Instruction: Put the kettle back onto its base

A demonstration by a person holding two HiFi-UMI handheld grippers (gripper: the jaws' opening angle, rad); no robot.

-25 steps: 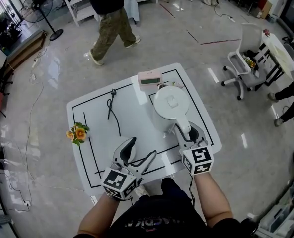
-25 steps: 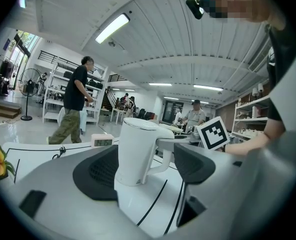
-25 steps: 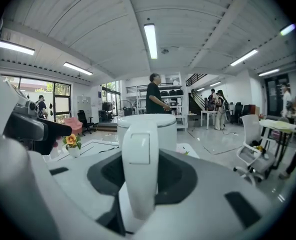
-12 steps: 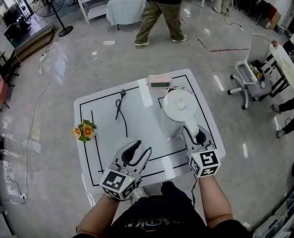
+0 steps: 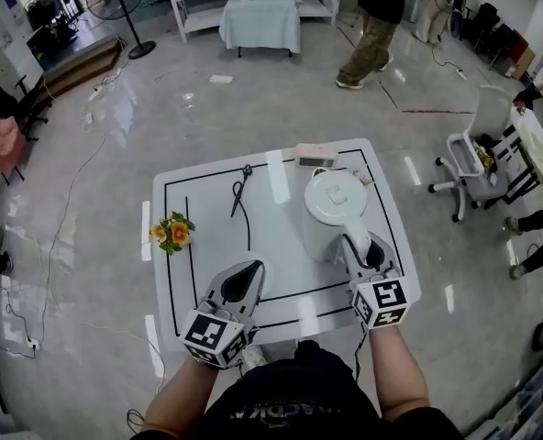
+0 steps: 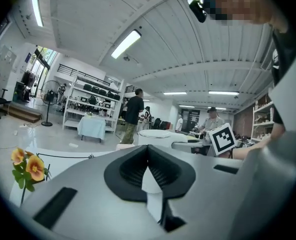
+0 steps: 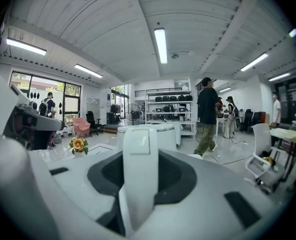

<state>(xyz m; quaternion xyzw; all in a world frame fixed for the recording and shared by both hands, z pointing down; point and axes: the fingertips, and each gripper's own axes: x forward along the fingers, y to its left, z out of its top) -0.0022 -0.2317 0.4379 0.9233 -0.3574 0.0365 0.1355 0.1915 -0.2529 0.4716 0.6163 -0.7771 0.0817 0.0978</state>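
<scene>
**Kettle held at the right of the bench; left gripper shut and empty**

Your right gripper (image 5: 364,251) has its fingers clamped on the handle (image 7: 139,169) of the kettle (image 5: 334,200). The kettle is upright in the right half of the bench (image 5: 281,246), inside the black outline there and near the right edge. From above you cannot tell whether it sits on its base.

Your left gripper (image 5: 243,274) is over the near edge of the bench, left of centre. Its fingers are closed together with nothing between them.

The pink box (image 5: 315,157) sits at the far edge, just behind the kettle. The black tool (image 5: 240,191) lies toward the far left of centre, well apart from both grippers. The flowers (image 5: 171,233) are right at the left edge.

The middle of the bench, between your left gripper and the kettle, is bare. Beyond the right edge there is open floor, then a chair (image 5: 473,159). A person (image 5: 377,16) walks well beyond the far edge.
</scene>
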